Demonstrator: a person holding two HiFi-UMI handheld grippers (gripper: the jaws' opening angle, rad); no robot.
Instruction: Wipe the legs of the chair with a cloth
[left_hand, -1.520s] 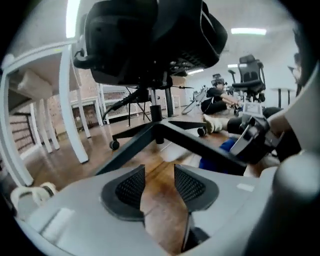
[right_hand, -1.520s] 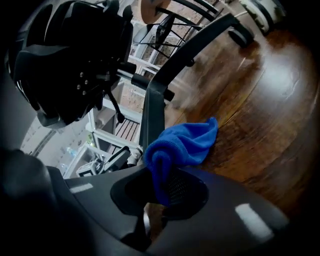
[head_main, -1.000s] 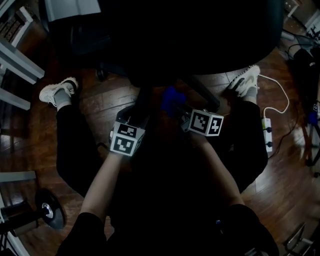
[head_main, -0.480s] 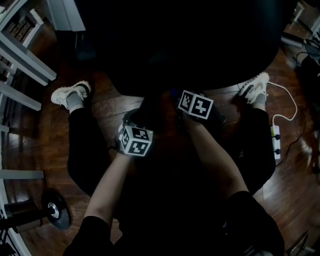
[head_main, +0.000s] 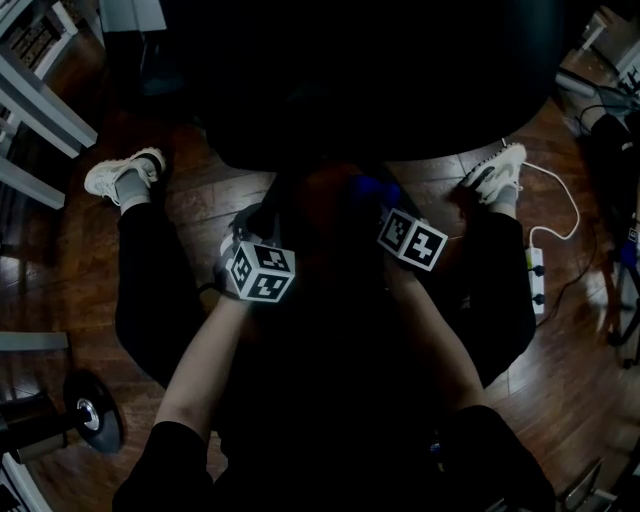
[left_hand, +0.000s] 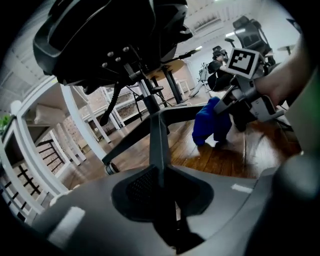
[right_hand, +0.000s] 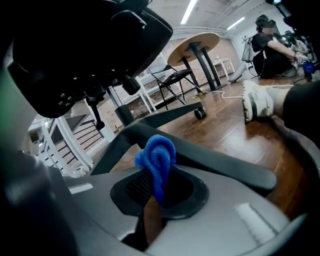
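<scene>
Left gripper (left_hand: 161, 199): jaws just closed onto chair leg (left_hand: 158, 140). Right gripper (right_hand: 157, 196): clamped on cloth (right_hand: 156, 157). Seat (head_main: 380, 80) low overhead; power strip (head_main: 535, 280) on open floor (head_main: 570, 370) rightward.

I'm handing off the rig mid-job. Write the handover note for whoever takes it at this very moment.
Left gripper: its fingers have just been closing and are now shut on a chair leg.
Right gripper: shut on the blue cloth, which is bunched at its tip just in front of a neighbouring leg; contact unclear.
Done: cloth in hand, chair gripped. Which legs are already wiped can't be told.
Left: run the cloth along each leg.
</scene>
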